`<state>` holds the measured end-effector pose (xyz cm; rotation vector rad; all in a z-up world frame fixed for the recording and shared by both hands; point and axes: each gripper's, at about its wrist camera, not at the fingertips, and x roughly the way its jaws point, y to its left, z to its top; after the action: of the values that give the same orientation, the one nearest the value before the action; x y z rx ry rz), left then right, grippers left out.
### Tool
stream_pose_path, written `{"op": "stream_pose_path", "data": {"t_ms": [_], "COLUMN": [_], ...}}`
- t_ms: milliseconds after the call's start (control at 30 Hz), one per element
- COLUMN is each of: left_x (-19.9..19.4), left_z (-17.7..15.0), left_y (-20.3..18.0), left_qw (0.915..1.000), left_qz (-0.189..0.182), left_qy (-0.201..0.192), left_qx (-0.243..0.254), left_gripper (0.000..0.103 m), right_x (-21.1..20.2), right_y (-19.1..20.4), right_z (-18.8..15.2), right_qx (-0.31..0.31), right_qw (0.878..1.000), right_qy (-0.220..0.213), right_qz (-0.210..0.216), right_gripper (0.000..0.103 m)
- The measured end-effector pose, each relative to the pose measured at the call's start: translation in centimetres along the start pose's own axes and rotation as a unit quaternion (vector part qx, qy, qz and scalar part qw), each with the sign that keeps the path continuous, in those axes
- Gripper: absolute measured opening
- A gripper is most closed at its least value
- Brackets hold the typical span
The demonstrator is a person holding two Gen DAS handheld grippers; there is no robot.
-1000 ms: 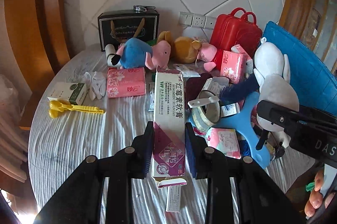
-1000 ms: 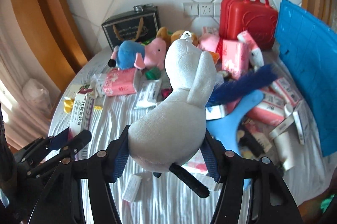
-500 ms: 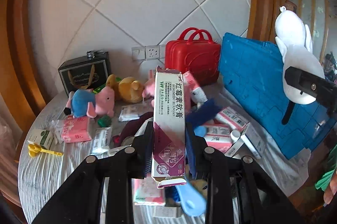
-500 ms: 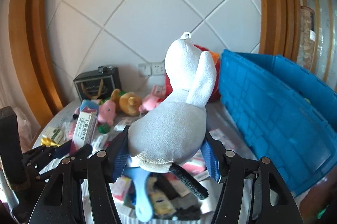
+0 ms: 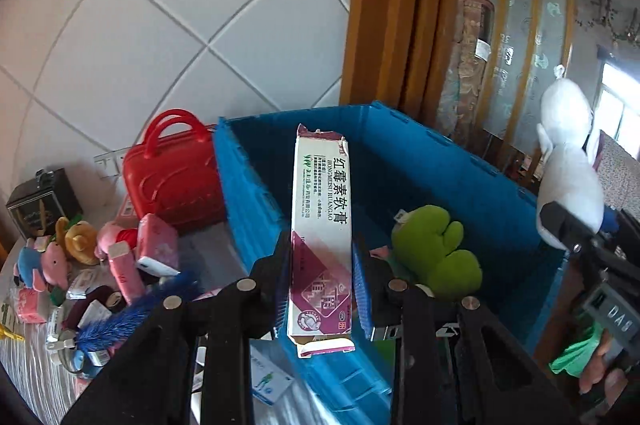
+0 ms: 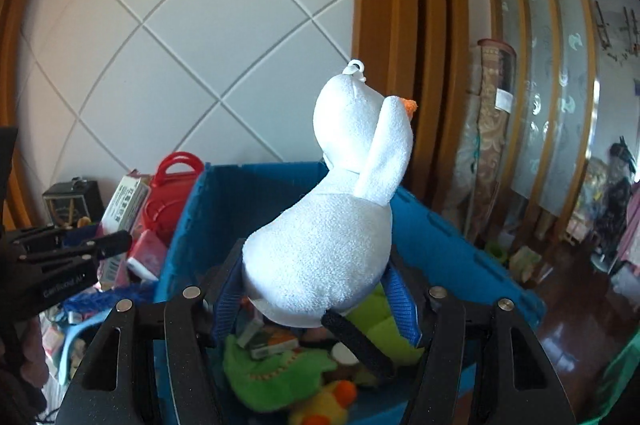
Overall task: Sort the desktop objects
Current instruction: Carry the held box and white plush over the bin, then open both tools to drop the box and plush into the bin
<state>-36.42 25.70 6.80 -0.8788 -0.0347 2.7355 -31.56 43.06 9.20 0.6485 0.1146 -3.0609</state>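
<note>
Left gripper [image 5: 322, 277]: jaws closed flat on both sides of the ointment carton [image 5: 322, 225], which stands upright at frame centre of the left wrist view. Its upper end is torn and its lower flap hangs open below the jaws.

Right gripper [image 6: 316, 289]: jaws pressed into the body of the white plush toy [image 6: 332, 225], head up, orange beak at upper centre of the right wrist view, a small white loop on top. The same toy shows at the right edge of the left view.

Both loads hang over the blue crate [image 5: 460, 161], which fills the lower centre of both views. Inside lie a green plush [image 5: 436, 253], a yellow-and-orange plush [image 6: 324, 405] and small boxes.

Judged step: transport done, release pending. The next move calls for lowering each item inside the crate walls and opening the jaws; the carton sits near the crate's left wall and may want a shift toward frame right first.

Legible writing: the carton reads "红霉素软膏" and "HONGMEISU RUANGAO", the smaller print is unreadable. The right gripper body at right edge of the left view shows "DAS". The lettering on the left gripper body in the right view is too blurred to read.

Outward, lower left: the red case [image 5: 172, 177], pink packets and blue brush [image 5: 136, 313] on the table.
</note>
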Motion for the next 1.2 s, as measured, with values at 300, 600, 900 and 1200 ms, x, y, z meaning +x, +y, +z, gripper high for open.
{"op": "stream_pose_path", "data": {"t_ms": [300, 600, 900, 1200], "left_x": [8.6, 15.0, 22.6, 26.2], "left_z": [5.0, 8.8, 7.9, 7.5], "left_y": [-6.3, -6.0, -5.0, -3.4], "left_qw": [0.9881, 0.9779, 0.961, 0.9581], "left_qz": [-0.017, 0.022, 0.048, 0.035], "left_qy": [0.152, 0.204, 0.268, 0.276], "left_qx": [-0.016, -0.041, -0.049, -0.067], "left_gripper": [0.027, 0.027, 0.027, 0.027], "right_x": [7.0, 17.5, 27.6, 29.9], "right_y": [-4.8, -5.9, -5.8, -5.9], "right_z": [2.5, 5.6, 3.7, 4.1], "right_qx": [-0.038, -0.043, -0.017, -0.016], "right_qw": [0.992, 0.974, 0.955, 0.969], "right_qy": [0.098, 0.204, 0.284, 0.242], "right_qz": [0.068, 0.086, 0.087, 0.049], "right_gripper": [0.064, 0.062, 0.058, 0.058]}}
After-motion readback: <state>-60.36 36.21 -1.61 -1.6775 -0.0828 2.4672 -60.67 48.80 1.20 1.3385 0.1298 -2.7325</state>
